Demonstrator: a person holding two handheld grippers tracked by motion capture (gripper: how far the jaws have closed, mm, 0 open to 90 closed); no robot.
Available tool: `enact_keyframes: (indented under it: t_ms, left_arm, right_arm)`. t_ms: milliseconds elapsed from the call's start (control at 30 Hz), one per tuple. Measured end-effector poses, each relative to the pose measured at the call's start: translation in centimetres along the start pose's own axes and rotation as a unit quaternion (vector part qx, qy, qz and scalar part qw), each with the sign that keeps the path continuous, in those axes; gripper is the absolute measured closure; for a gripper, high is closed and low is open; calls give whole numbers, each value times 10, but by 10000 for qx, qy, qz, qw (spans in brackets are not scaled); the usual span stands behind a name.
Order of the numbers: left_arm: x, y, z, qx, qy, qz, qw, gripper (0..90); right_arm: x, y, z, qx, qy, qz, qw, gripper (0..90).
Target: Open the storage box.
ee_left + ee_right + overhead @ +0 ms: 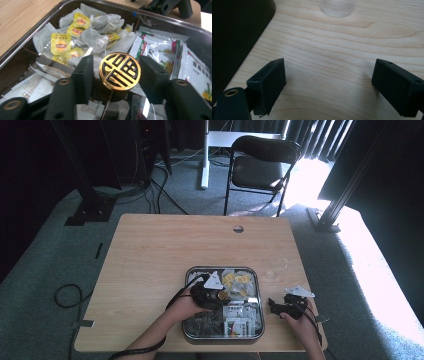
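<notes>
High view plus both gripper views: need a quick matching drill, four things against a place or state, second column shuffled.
Things:
1. gold-topped knob
2. yellow-tagged tea bags
3. right gripper
4. folding chair

Places or states:
A. on the carpet beyond the table's far edge
B. between the left gripper's pads
C. open over bare tabletop
D. heaped in the box's far part

Pairs: 1-B, 2-D, 3-C, 4-A
</notes>
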State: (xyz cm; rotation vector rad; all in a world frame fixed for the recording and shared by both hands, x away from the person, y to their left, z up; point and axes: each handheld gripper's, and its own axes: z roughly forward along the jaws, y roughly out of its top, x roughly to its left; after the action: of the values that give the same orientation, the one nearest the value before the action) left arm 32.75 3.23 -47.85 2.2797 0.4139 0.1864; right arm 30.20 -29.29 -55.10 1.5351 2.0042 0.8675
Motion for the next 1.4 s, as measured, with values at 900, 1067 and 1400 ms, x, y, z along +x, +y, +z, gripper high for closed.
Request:
enact_keyframes:
  t_ms: [900, 1067, 1400]
  left_arm:
    - [-4, 12, -14, -49, 152, 107, 9998, 591]
    - [0, 10, -23, -42, 209, 68, 9998, 592]
    - [8, 4, -35, -58, 280, -75, 9996, 591]
  right_arm:
    - [0, 0, 0, -1, 44, -32, 10000, 113]
    - [0, 0, 0, 1, 44, -27, 10000, 113]
    - [0, 0, 0, 2, 43, -30, 10000, 113]
